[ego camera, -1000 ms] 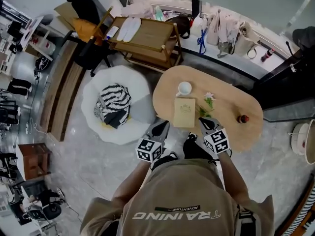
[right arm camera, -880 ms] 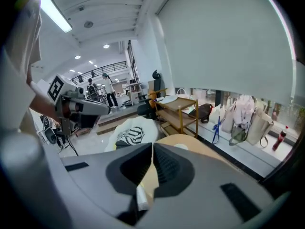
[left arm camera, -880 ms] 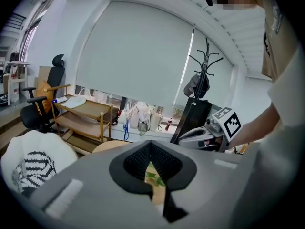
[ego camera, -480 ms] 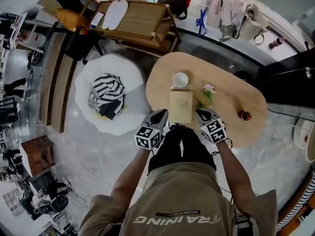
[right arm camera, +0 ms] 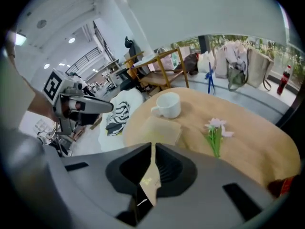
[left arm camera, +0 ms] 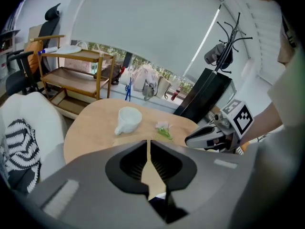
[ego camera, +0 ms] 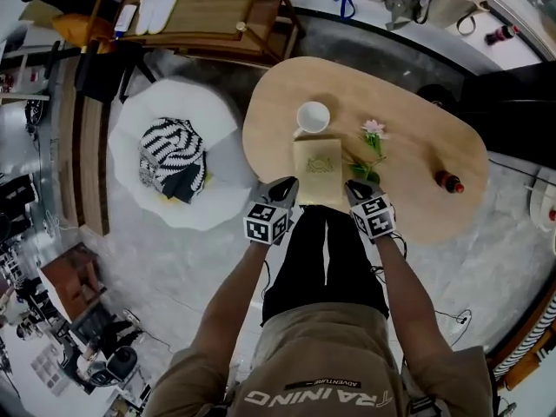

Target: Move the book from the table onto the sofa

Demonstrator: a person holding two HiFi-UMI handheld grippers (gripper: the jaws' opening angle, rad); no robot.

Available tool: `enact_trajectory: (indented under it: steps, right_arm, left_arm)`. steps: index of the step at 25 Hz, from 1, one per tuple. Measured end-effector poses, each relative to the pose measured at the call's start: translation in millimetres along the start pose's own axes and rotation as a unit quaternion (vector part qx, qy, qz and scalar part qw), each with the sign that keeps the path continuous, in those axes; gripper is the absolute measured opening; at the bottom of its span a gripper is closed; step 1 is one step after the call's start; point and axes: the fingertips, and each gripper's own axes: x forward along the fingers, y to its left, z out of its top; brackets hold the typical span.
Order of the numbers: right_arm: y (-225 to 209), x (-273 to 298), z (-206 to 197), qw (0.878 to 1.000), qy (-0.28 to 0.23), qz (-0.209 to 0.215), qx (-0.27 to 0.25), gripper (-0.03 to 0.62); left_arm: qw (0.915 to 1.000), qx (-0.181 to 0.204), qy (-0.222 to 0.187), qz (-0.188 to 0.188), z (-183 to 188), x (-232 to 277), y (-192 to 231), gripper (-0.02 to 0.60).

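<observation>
A tan book (ego camera: 317, 172) lies flat near the front edge of the oval wooden table (ego camera: 426, 146). My left gripper (ego camera: 285, 188) is shut and empty, just off the book's near left corner. My right gripper (ego camera: 354, 189) is shut and empty too, beside the near right corner. In the right gripper view the book (right arm camera: 159, 128) lies just beyond the shut jaws (right arm camera: 152, 149), and the left gripper (right arm camera: 107, 107) hangs at left. The left gripper view shows its own shut jaws (left arm camera: 149, 147) and the right gripper (left arm camera: 209, 135). The white sofa (ego camera: 213, 120) with a striped cushion (ego camera: 172, 150) stands left of the table.
Behind the book stands a white cup (ego camera: 313, 116), with a pink flower (ego camera: 372, 142) lying to its right. A small red bottle (ego camera: 449, 182) stands at the table's right end. A wooden trolley (ego camera: 208, 7) is behind the sofa, bags line the window, and a black cabinet (ego camera: 512, 102) stands right.
Both grippers have dropped toward the table's front edge, ending on either side of the book's near end. They stayed shut. The table and book sit closer in view.
</observation>
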Motion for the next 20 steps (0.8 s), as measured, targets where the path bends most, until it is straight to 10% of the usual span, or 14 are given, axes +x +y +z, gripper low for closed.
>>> enact_trajectory:
  steps: [9,11,20]
  right_arm:
    - [-25.5,58.2,-44.2,0.991,0.017,0.002,0.132,0.005]
    - [-27.4,69.9,-52.3,0.987,0.023,0.012,0.156,0.157]
    - [-25.9,101.9,-64.8,0.981,0.03,0.043,0.189,0.158]
  left_arm:
    - [0.9952,-0.076,0.058,0.019,-76.1,56.7,51.5,0.12]
    - [0.9927,-0.099,0.068,0.01,-87.2,67.3,59.0,0.139]
    - [0.9872,-0.134,0.086,-0.008,-115.2,88.5,67.9,0.15]
